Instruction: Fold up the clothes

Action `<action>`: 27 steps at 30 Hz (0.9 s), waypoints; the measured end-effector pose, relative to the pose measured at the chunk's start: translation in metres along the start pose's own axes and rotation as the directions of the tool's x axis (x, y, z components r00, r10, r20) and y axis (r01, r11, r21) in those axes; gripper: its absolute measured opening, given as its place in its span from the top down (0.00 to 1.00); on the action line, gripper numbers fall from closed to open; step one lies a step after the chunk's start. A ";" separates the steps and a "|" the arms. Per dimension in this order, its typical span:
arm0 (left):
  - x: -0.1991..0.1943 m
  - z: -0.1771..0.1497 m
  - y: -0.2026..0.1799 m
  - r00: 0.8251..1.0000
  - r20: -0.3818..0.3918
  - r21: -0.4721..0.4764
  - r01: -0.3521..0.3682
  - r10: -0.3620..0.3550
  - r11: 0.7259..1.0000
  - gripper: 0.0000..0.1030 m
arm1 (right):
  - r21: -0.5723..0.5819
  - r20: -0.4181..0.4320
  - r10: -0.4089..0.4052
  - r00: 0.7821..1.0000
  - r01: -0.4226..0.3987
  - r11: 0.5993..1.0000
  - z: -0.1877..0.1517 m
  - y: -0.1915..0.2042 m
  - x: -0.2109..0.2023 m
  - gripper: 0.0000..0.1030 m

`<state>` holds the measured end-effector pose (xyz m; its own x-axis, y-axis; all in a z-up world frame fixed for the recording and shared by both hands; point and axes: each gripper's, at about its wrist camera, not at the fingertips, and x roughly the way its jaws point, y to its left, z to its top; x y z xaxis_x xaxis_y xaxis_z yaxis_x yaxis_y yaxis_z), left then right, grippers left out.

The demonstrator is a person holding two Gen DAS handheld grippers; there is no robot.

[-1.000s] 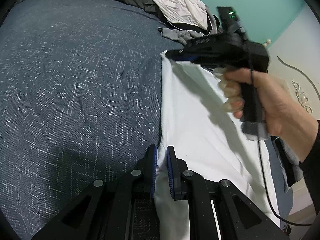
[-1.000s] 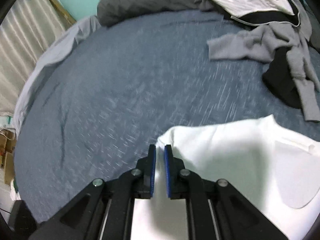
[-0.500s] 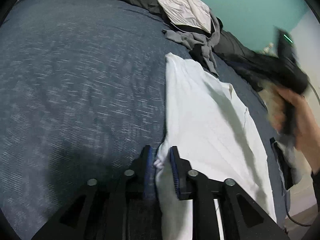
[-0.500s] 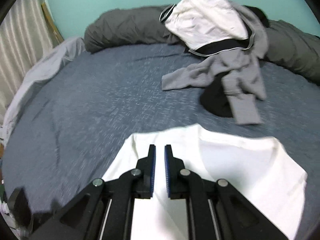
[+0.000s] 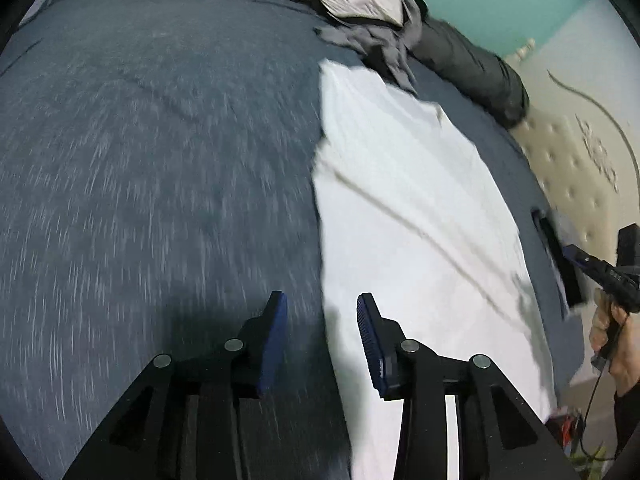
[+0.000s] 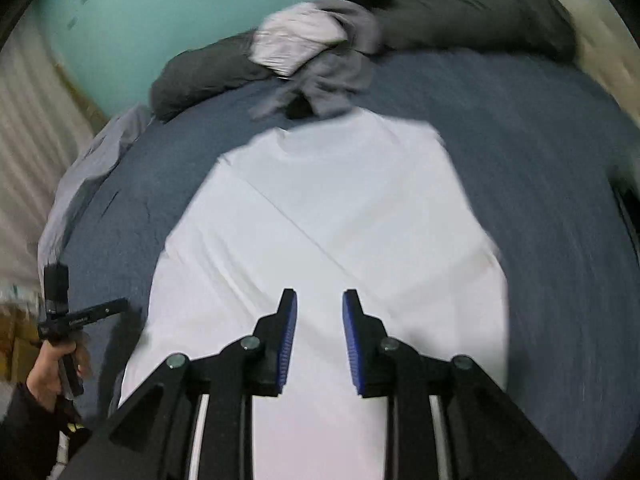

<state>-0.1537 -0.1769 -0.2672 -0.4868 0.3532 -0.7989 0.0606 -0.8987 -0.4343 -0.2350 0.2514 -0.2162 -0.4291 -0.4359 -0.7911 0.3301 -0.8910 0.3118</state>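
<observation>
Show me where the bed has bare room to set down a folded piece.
Free: the blue bedspread left of the white shirt, and the stretch on its right. Crowded: the clothes heap against the dark pillows.

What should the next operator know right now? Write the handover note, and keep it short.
Left tool: jaws opening, nothing gripped, over the left edge of the white shirt.
Right tool: jaws opening, empty, above the shirt.
Shirt lies flat on the blue bedspread, one side seemingly folded in.
Grey clothes pile waits by the dark pillows.
Left: finish folding the shirt, then the pile.
</observation>
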 end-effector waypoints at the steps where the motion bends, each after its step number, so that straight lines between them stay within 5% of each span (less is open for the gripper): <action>1: -0.005 -0.009 -0.004 1.000 -0.014 0.007 -0.001 0.001 1.000 0.61 | 0.027 -0.004 -0.015 1.000 0.015 1.000 -0.014 -0.011 -0.010 0.78; 6: -0.029 -0.051 -0.022 0.997 -0.079 0.028 0.006 -0.004 1.000 0.61 | 0.124 -0.061 -0.087 0.994 0.094 0.988 -0.078 -0.063 -0.054 0.78; 9: -0.042 -0.075 -0.026 0.994 -0.107 0.024 -0.010 0.013 1.000 0.61 | 0.176 -0.113 -0.064 0.992 0.083 0.981 -0.109 -0.085 -0.071 0.78; 14: -0.055 -0.111 -0.027 0.985 -0.167 0.024 -0.040 0.043 0.999 0.60 | 0.095 -0.187 -0.093 0.978 0.112 0.989 -0.148 -0.079 -0.083 0.62; 27: -0.067 -0.169 -0.026 0.964 -0.260 -0.021 -0.058 0.050 0.998 0.49 | 0.078 -0.287 -0.087 0.954 0.114 0.990 -0.207 -0.087 -0.095 0.60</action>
<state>0.0245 -0.1337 -0.2725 -0.2395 0.3630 -0.9005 0.1072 -0.9119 -0.3961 -0.0492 0.3961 -0.2771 -0.1966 -0.3018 -0.9329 0.2122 -0.9420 0.2601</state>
